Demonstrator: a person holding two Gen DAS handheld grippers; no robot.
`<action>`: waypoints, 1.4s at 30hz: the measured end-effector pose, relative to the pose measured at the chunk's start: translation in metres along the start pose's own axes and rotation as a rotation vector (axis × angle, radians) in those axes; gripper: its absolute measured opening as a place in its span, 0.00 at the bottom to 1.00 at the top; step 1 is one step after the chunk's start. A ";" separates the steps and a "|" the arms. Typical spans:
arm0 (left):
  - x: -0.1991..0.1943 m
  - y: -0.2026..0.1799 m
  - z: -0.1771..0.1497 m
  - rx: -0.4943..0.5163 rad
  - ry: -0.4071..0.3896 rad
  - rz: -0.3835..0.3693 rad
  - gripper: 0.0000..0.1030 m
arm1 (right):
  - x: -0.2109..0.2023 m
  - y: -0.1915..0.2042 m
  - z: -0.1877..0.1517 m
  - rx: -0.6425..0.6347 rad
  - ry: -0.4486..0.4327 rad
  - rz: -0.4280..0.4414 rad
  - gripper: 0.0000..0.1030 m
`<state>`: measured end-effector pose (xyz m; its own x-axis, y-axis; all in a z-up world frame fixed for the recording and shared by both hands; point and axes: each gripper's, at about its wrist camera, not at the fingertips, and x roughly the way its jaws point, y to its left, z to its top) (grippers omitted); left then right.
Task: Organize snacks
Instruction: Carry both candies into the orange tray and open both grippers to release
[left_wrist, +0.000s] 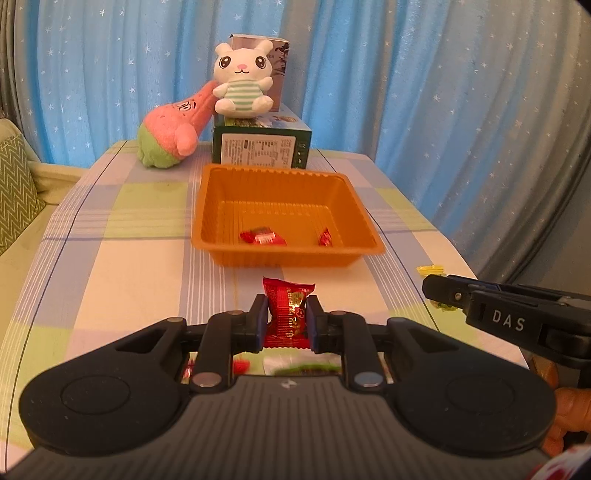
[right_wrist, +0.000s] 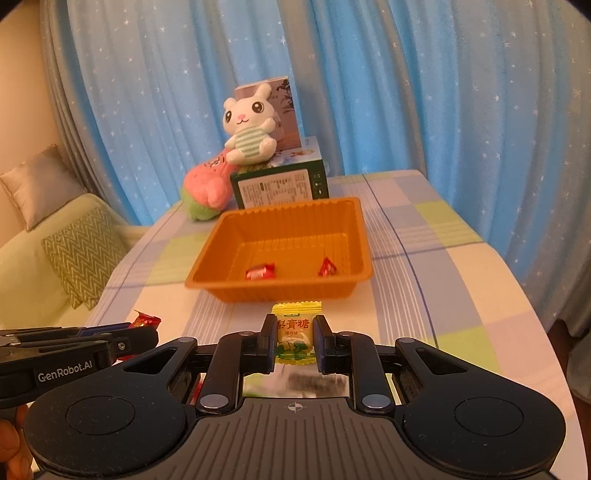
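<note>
An orange plastic tray (left_wrist: 218, 206) (right_wrist: 354, 236) sits mid-table with two red candies (left_wrist: 263, 236) (right_wrist: 260, 272) lying inside it. My left gripper (left_wrist: 286, 306) is shut on a red snack packet (left_wrist: 287, 314), held just short of the tray's near wall. My right gripper (right_wrist: 295, 325) is shut on a yellow candy packet (right_wrist: 296, 332), likewise just before the tray. In the left wrist view the right gripper (left_wrist: 439, 291) enters from the right with the yellow wrapper (left_wrist: 428, 269) at its tip. The right wrist view shows the left gripper (right_wrist: 144, 330) at the left with red wrapper (right_wrist: 146, 319) at its tip.
Behind the tray stands a green box (left_wrist: 262, 147) (right_wrist: 280, 186) with a white plush rabbit (left_wrist: 242, 81) (right_wrist: 249, 127) on it, a smaller box behind. A pink and green plush (left_wrist: 168, 131) (right_wrist: 207, 184) leans beside it. Checked tablecloth (left_wrist: 110, 258), blue curtain behind, sofa cushions (right_wrist: 81, 254) at left.
</note>
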<state>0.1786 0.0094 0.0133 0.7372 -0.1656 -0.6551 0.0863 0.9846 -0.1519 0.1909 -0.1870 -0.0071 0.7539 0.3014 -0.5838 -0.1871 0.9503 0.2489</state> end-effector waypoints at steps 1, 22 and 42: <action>0.006 0.003 0.005 -0.003 0.000 -0.002 0.19 | 0.007 -0.002 0.005 0.000 0.001 0.002 0.20; 0.137 0.047 0.078 -0.025 0.032 0.012 0.19 | 0.146 -0.028 0.061 0.095 0.001 0.013 0.20; 0.151 0.071 0.066 -0.071 0.018 0.037 0.29 | 0.171 -0.034 0.054 0.117 0.020 0.036 0.20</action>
<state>0.3397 0.0581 -0.0475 0.7265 -0.1312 -0.6745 0.0110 0.9837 -0.1795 0.3605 -0.1717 -0.0738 0.7352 0.3379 -0.5876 -0.1385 0.9235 0.3576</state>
